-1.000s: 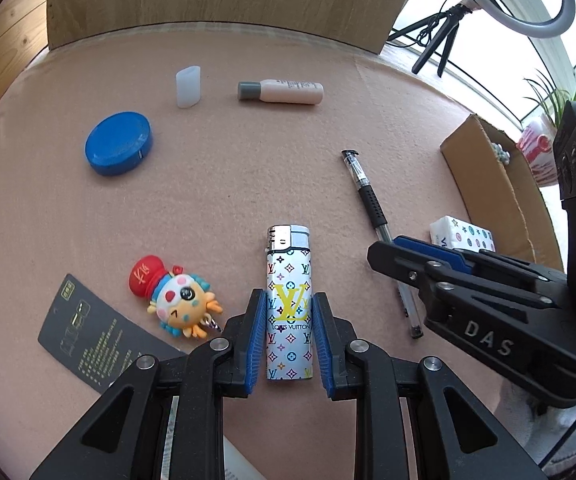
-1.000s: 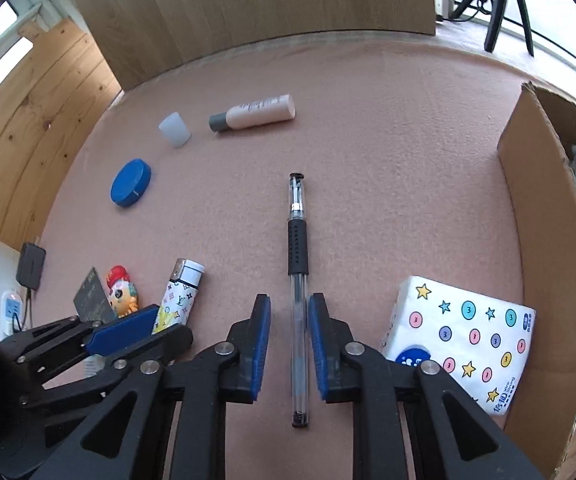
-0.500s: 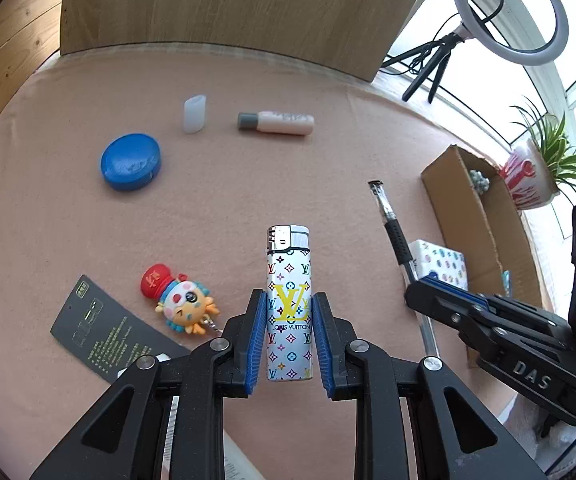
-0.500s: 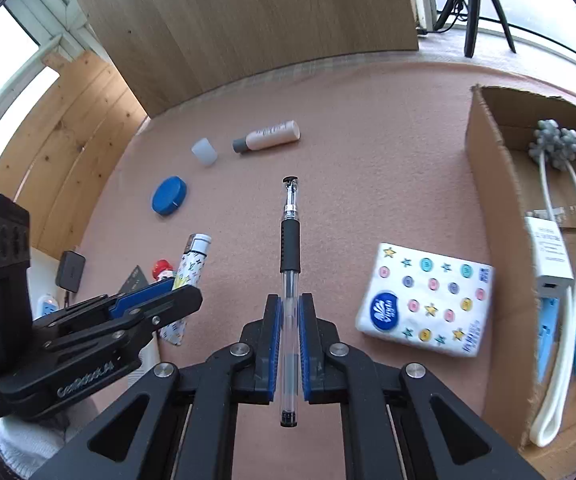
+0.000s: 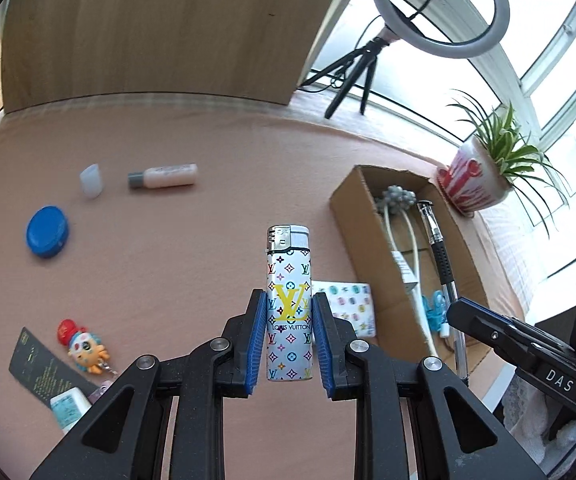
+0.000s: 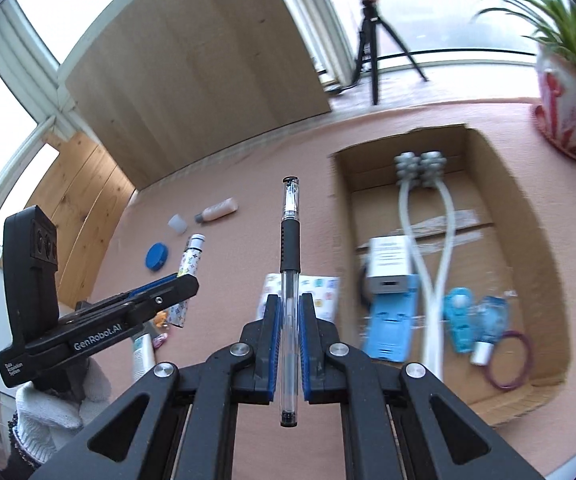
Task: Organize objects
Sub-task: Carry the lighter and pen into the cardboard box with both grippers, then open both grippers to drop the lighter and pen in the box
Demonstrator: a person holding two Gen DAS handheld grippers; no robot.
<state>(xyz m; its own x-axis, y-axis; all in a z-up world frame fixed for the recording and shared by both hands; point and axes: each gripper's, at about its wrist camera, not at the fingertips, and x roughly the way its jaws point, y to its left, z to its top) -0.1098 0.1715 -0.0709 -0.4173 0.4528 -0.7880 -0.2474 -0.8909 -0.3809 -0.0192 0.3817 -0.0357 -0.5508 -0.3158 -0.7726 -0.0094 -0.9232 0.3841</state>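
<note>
Lighter (image 5: 289,304) with monogram print clamped upright between the blue pads of the left gripper (image 5: 289,320), fingers closed on its lower body, metal cap projecting well beyond the fingertips, lifted clear of the pink desk (image 5: 176,248). Beyond and left of the fingers on the desk: blue round lid (image 5: 47,232), translucent cap (image 5: 91,181), small lotion bottle (image 5: 163,176) lying on its side. Near the left finger base, cartoon keychain figure (image 5: 84,346) beside a black card (image 5: 42,372). Right of the fingers, patterned tissue pack (image 5: 347,308), just beside an open cardboard box (image 5: 361,216).

Right gripper (image 6: 289,320) fingers shut narrow on a clear gel pen (image 6: 290,264), black grip section and tip end forward of the fingertips, also held off the desk. Box lies ahead-right of these fingers; inside it a white massage roller (image 6: 417,168), blue stand (image 6: 391,328), small blue fan (image 6: 461,320), purple ring (image 6: 509,360).
</note>
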